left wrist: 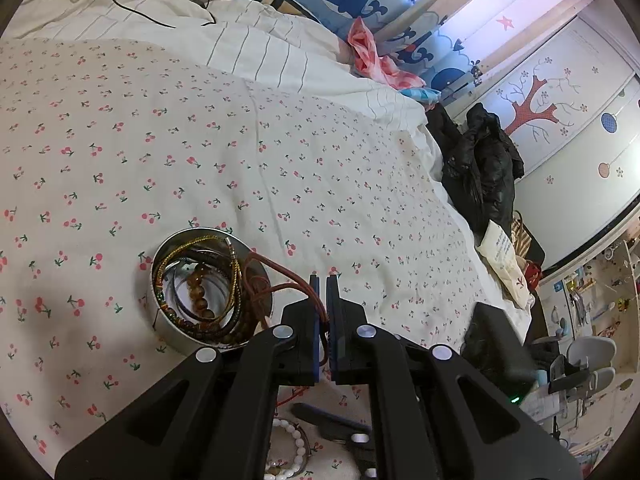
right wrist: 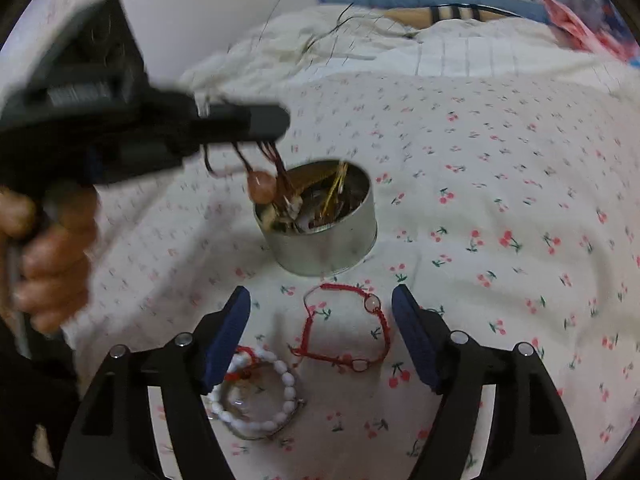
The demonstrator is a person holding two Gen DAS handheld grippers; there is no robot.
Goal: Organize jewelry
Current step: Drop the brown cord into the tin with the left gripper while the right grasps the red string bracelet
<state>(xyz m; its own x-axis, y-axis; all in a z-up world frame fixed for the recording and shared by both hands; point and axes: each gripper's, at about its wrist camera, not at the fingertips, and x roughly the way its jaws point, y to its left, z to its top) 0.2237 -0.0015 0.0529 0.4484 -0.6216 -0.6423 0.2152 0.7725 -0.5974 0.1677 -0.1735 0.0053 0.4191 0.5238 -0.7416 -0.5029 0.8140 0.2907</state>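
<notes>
A round metal tin (left wrist: pixel 168 320) (right wrist: pixel 324 244) sits on the cherry-print bedsheet, holding several bracelets and cords. My left gripper (left wrist: pixel 322 284) (right wrist: pixel 276 128) is shut on a brown cord necklace (left wrist: pixel 280 276) with a pinkish stone pendant (right wrist: pixel 262 188), which hangs over the tin's rim. My right gripper (right wrist: pixel 322 300) is open and empty, low over the sheet, around a red braided bracelet (right wrist: pixel 344 332). A white bead bracelet (right wrist: pixel 280 392) (left wrist: pixel 296 448) and a thin metal bangle (right wrist: pixel 256 420) lie beside its left finger.
The cherry-print sheet (left wrist: pixel 240 152) covers the bed. A striped duvet (left wrist: pixel 260 52) with a black cable lies bunched at the far end. Black clothing (left wrist: pixel 480 168) hangs at the bed's right edge, before a wardrobe and cluttered shelves.
</notes>
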